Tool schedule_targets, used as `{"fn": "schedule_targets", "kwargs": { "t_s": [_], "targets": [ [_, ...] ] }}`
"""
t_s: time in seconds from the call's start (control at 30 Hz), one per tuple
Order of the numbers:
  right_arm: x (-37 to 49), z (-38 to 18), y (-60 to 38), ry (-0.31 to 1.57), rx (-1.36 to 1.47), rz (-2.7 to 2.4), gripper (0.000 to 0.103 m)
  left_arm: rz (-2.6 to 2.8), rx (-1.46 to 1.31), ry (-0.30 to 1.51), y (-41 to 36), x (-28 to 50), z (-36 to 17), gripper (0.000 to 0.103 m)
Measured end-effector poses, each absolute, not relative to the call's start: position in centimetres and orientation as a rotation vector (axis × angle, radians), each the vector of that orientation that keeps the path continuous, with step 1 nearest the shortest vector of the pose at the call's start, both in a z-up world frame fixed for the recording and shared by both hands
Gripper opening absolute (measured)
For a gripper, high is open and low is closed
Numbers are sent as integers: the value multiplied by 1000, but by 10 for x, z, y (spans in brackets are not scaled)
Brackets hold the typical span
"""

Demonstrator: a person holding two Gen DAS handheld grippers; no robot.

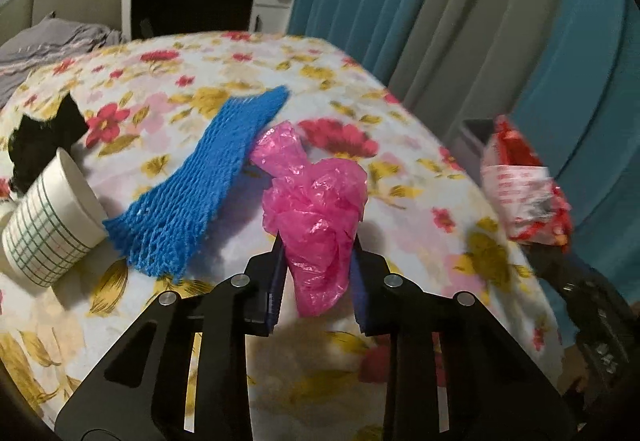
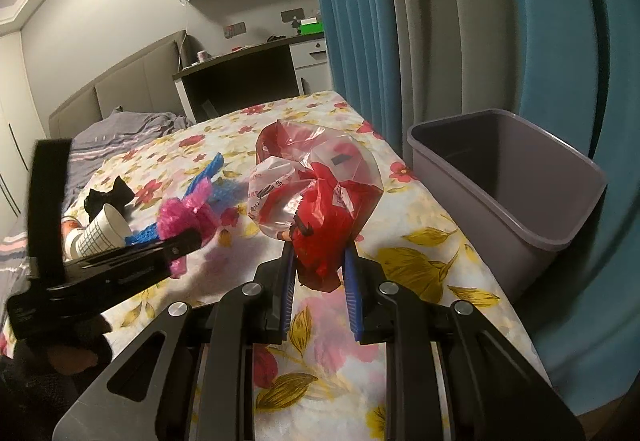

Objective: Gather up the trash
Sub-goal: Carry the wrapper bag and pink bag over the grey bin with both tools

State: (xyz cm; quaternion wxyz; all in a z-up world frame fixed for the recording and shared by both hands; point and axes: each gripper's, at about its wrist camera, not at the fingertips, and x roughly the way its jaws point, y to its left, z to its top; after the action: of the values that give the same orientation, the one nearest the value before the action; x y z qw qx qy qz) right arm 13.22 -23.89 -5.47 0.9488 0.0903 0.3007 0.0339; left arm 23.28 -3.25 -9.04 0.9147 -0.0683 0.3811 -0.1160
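White paper cup (image 1: 52,217) with a green grid lying on the floral bedspread (image 1: 400,177), blue foam netting (image 1: 200,177) beside it, left gripper (image 1: 318,241) pinching a crumpled pink bag (image 1: 316,209), right gripper (image 2: 318,253) clamped on a red-and-clear bag (image 2: 316,197) with unreadable print, grey bin (image 2: 516,193) at the bed's right edge.

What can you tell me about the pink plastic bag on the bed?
The pink plastic bag is thin, glossy, translucent film, crumpled into a loose wad with a twisted end pointing away from the camera. It sits over the floral bedsheet, with the left tongs closed on its lower part, their blue pads against both sides. Its far end meets the edge of the blue foam net beside it.
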Motion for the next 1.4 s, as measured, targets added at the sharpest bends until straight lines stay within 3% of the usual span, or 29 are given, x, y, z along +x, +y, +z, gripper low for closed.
{"fn": "schedule_targets", "kwargs": {
  "t_s": [0.57,1.4],
  "targets": [
    [106,-35,-262,553,184,31,23,-390,-100,622,-63,189,-22,27],
    [124,-22,-337,518,130,-157,23,-537,-2,631,-184,244,-6,27]
  ]
}}
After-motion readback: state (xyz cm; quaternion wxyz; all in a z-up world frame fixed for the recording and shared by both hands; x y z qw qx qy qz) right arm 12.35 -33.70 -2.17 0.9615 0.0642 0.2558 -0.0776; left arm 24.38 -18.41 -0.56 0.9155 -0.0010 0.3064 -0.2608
